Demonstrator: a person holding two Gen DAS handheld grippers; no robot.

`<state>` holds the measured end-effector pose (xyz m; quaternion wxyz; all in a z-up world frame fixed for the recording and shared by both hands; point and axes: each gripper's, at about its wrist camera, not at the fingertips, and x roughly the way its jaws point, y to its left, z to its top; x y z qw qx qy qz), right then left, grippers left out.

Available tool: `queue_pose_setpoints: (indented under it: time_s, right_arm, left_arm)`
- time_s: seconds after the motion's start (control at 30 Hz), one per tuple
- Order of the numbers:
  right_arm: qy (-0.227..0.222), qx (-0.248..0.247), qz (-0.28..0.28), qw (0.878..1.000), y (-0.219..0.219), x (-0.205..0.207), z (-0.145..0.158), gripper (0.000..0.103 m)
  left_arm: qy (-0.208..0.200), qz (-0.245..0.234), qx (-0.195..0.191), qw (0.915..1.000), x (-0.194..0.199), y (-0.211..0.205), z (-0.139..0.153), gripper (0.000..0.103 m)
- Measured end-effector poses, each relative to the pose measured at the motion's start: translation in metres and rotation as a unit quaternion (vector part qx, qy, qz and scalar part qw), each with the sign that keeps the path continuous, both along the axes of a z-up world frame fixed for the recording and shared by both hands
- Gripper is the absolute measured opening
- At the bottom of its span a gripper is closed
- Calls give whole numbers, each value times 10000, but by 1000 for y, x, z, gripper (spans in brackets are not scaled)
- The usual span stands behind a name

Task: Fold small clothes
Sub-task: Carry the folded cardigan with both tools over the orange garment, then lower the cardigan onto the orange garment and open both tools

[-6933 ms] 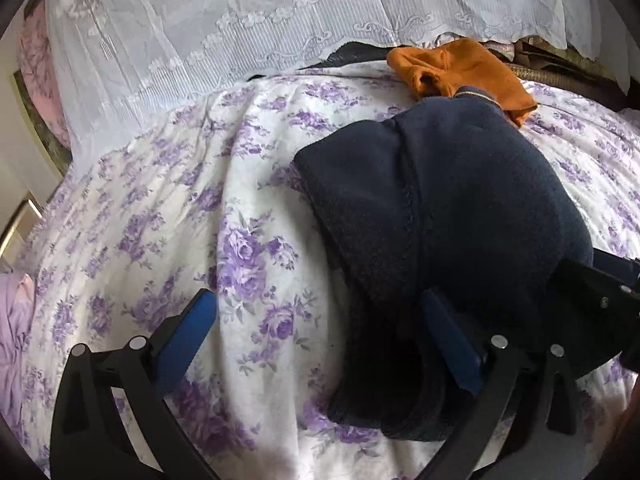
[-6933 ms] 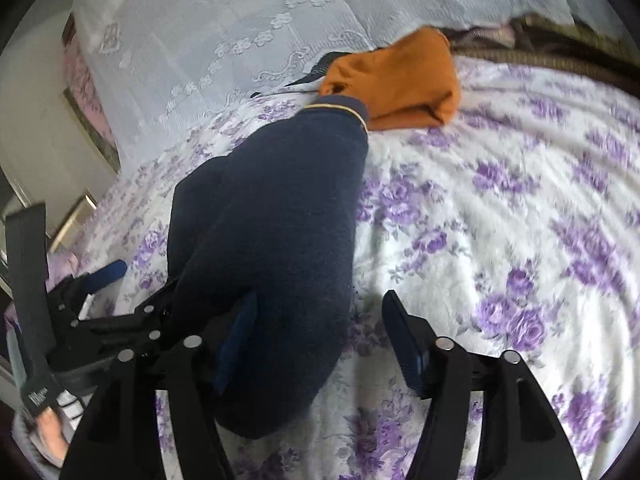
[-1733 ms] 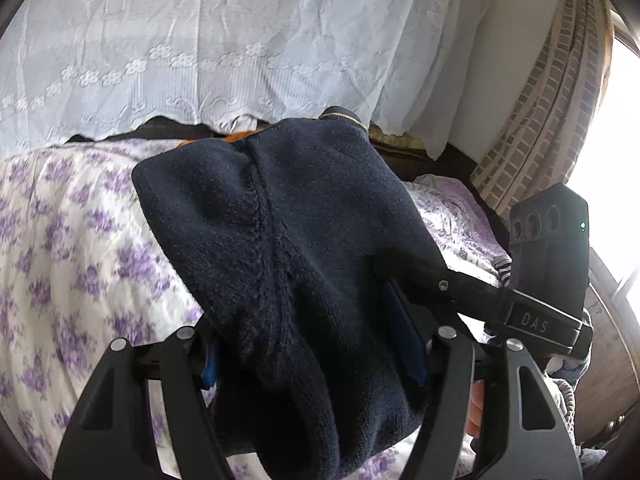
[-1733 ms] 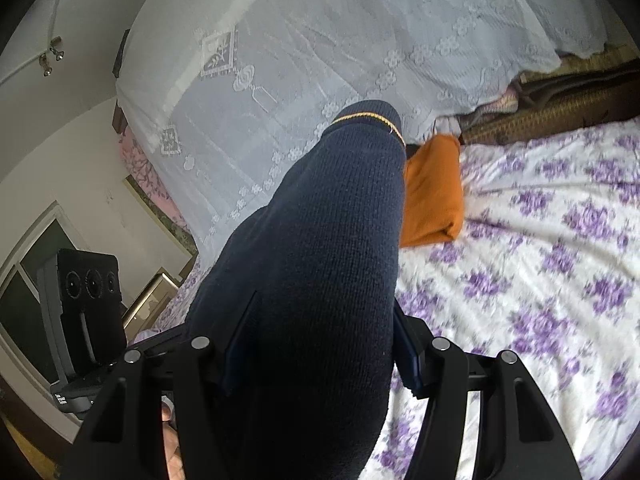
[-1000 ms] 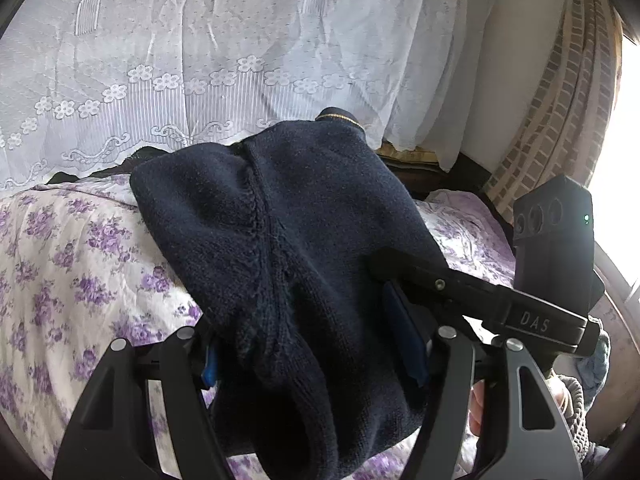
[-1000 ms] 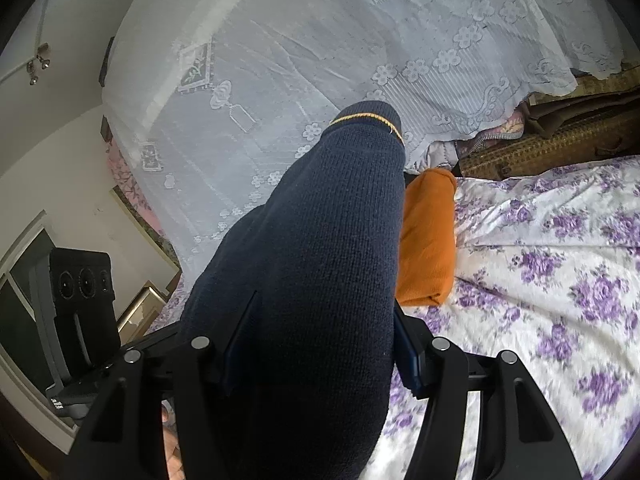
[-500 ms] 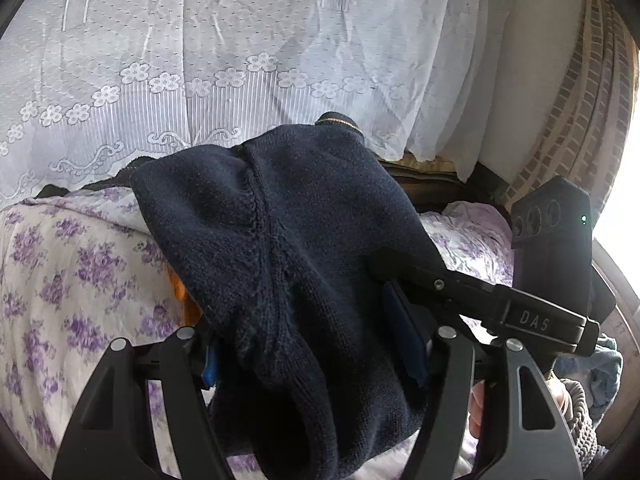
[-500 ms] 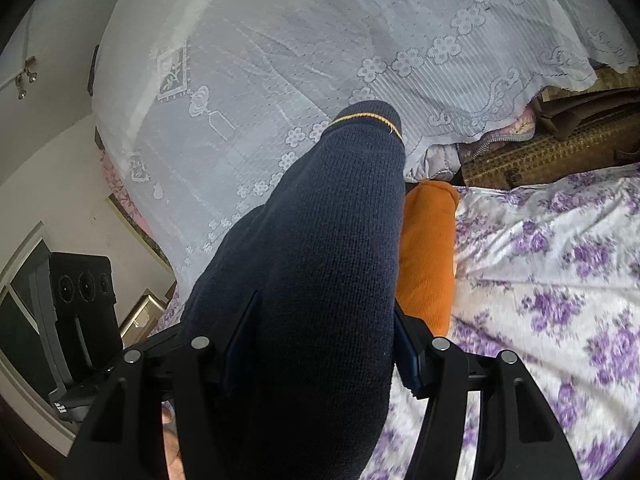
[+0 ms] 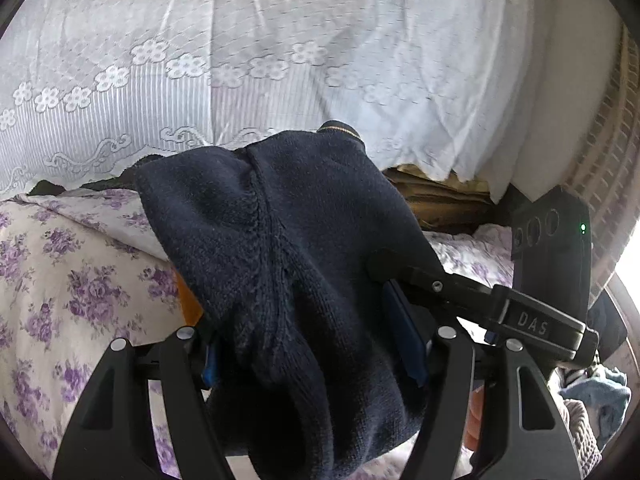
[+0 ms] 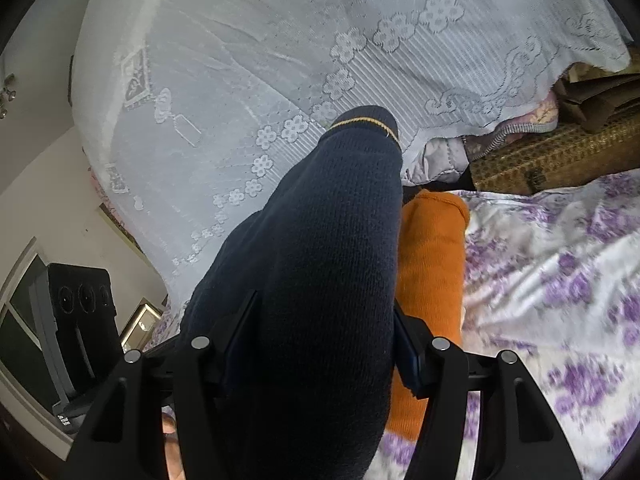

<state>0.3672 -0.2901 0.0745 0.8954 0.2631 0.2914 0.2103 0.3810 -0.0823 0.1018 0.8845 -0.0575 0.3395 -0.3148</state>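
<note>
Two hand-held grippers are present, and two garments: one navy knit garment and one orange folded garment. One floral bedsheet covers the bed, and one white lace cloth hangs behind it.

The left gripper is clamped on the navy knit garment: its blue pads press the bundled fabric from both sides. The right gripper is clamped on the same garment in the same manner, the fabric filling the gap between its two fingers.

The navy knit garment is lifted clear of the floral bedsheet, carried between the two grippers. In the right wrist view its long axis runs from the gripper forward and upward toward the white lace cloth. The far end is a ribbed cuff with one thin yellow stripe, pointing at the lace cloth. In the left wrist view a raised knitted seam runs along the same axis.

The orange folded garment lies on the floral bedsheet, under and just to the right of the navy knit garment in the right wrist view, its long axis roughly parallel to it. A sliver of orange shows left of the navy garment in the left wrist view.
</note>
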Motion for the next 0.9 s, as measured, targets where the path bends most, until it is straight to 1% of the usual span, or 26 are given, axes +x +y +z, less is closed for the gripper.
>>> queue_pose_setpoints:
  time_s: [0.1, 0.2, 0.33, 0.37, 0.43, 0.47, 0.5, 0.53, 0.57, 0.6, 0.63, 0.7, 0.73, 0.83, 0.9]
  right_arm:
    - [8, -74, -50, 10000, 3, 15, -6, 61]
    - [50, -231, -166, 9996, 5, 29, -16, 61]
    - [295, -579, -417, 9970, 5, 41, -38, 61]
    - [352, -591, -471, 9965, 3, 43, -42, 61]
    - [490, -522, -517, 9961, -1, 45, -52, 63]
    - [507, -554, -519, 9958, 0, 46, -54, 64]
    - [484, -683, -520, 9951, 1, 46, -55, 65]
    - [491, -708, -539, 9948, 2, 46, -56, 65]
    - [490, -702, -558, 9948, 2, 45, -57, 66]
    - [495, -717, -554, 9947, 3, 44, -58, 66]
    - [506, -740, -551, 9945, 3, 44, -58, 67]
    - [518, -789, -562, 9939, 5, 44, -56, 67]
    - [528, -802, -573, 9937, 6, 43, -54, 67]
    - [395, -840, -643, 9936, 9, 33, -45, 69]
    - [318, -766, -721, 9939, 8, 25, -41, 69]
  left_arm:
    - [91, 47, -66, 9999, 18, 2, -10, 65]
    - [243, 97, -123, 9996, 36, 1, -26, 66]
    - [398, 105, 158, 9990, 48, -8, -54, 66]
    - [372, 120, 307, 9988, 49, -12, -62, 66]
    - [285, 150, 459, 9984, 48, -16, -68, 69]
    - [289, 201, 520, 9980, 48, -18, -73, 71]
    - [307, 236, 546, 9978, 49, -18, -75, 76]
    - [332, 316, 612, 9971, 51, -18, -78, 84]
    - [405, 476, 674, 9958, 54, -16, -83, 96]
    - [544, 495, 560, 9957, 59, -10, -89, 99]
    - [757, 458, 327, 9955, 63, -3, -96, 99]
    - [1028, 463, -13, 9936, 65, 9, -102, 99]
    - [1078, 470, -69, 9930, 66, 10, -103, 99]
    - [1001, 560, -31, 9934, 60, 13, -94, 99]
    - [849, 683, 149, 9939, 52, 13, -86, 99]
